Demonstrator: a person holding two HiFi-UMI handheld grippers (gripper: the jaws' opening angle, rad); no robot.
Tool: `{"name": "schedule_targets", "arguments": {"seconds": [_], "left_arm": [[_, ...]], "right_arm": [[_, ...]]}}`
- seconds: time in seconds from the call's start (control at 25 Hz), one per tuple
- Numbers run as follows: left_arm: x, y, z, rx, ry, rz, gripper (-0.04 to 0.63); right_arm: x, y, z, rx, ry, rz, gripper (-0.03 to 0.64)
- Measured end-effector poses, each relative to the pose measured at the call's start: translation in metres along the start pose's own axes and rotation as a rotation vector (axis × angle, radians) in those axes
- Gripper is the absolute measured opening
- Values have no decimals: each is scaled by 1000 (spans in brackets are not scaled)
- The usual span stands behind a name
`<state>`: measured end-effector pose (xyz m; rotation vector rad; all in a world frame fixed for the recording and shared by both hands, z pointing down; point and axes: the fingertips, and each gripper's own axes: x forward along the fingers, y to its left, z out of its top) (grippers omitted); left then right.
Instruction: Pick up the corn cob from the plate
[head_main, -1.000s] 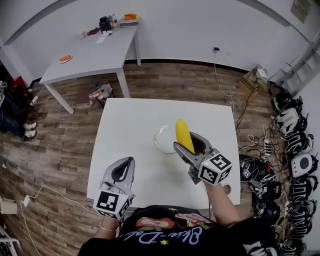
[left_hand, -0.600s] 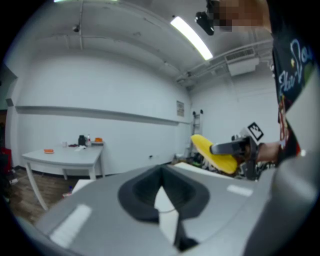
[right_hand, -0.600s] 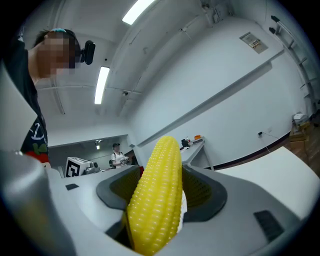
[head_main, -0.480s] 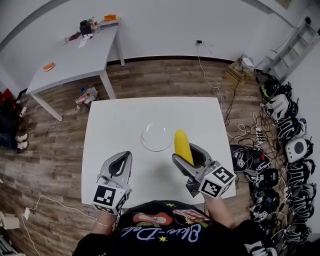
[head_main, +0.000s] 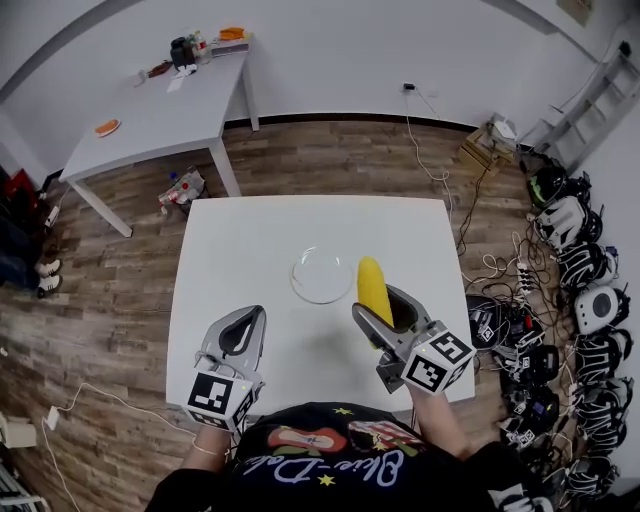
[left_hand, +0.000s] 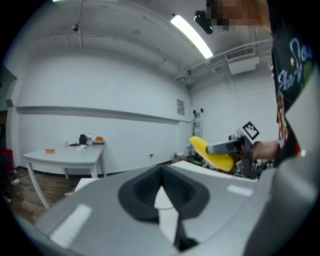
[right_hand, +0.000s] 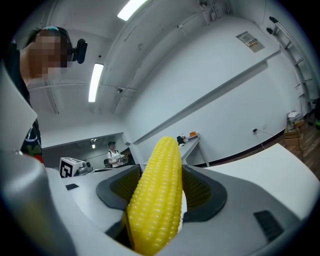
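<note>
The yellow corn cob (head_main: 373, 288) is lifted above the white table (head_main: 250, 240), just right of the clear glass plate (head_main: 301, 268), which is bare. My right gripper (head_main: 378, 300) is shut on the cob. In the right gripper view the corn cob (right_hand: 155, 195) stands between the ribbed pads (right_hand: 202, 187) of the right gripper (right_hand: 162, 176), its tip poking past them. My left gripper (head_main: 250, 318) hovers over the table's near left part with its jaws together and nothing in them. The left gripper view shows the left gripper (left_hand: 162, 187) shut, with the corn cob (left_hand: 212, 152) at the right.
A grey table (head_main: 150, 120) with small items stands at the back left. Headsets and cables (head_main: 580, 290) lie on the wooden floor along the right side. A person (right_hand: 114, 152) stands far off in the right gripper view.
The cob, held in my right gripper, has drawn back from over the plate's right rim and now hangs clear to its right. The left gripper has barely shifted.
</note>
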<state>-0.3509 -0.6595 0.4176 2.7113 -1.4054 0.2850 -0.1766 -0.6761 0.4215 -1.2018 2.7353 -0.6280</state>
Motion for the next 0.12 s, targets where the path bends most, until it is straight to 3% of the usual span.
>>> {"name": "schedule_targets", "arguments": {"seconds": [0.12], "left_arm": [[-3, 4, -2, -1, 8, 4, -2]], "right_arm": [[3, 3, -2, 7, 3, 4, 279]]}}
